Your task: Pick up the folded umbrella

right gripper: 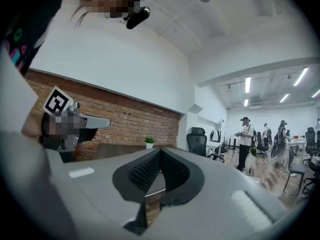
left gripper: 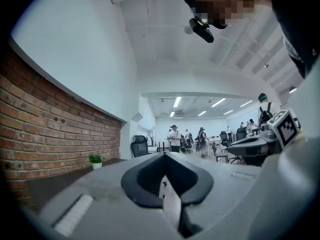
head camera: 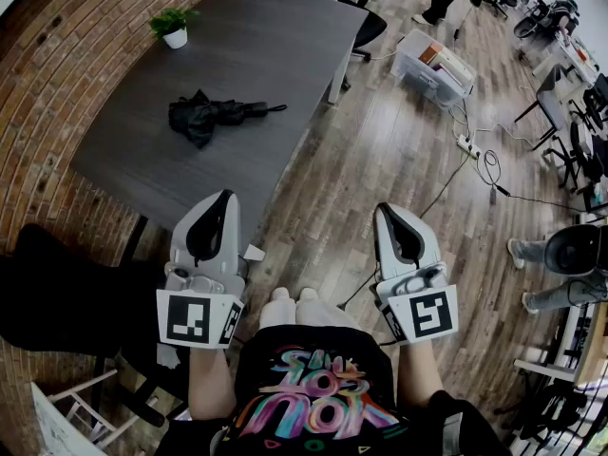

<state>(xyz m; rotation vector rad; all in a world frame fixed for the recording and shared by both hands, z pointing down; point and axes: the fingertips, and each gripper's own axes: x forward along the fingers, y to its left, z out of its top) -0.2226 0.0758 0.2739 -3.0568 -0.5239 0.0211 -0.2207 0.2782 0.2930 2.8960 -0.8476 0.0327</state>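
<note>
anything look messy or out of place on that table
Only the umbrella on the table: its fabric is loosely bunched, not wrapped tight. The potted plant stands upright; nothing is spilled.

I see a dark grey table point(head camera: 247, 46) standing against a red brick wall point(head camera: 57, 84) on its left, with white wall point(left gripper: 75, 49) above the brick. Right of the table runs a wood plank floor point(head camera: 380, 169). A black office chair point(head camera: 369, 25) sits at the table's far end. Beyond the table, ceiling strip lights point(left gripper: 176, 102) glow.
</note>
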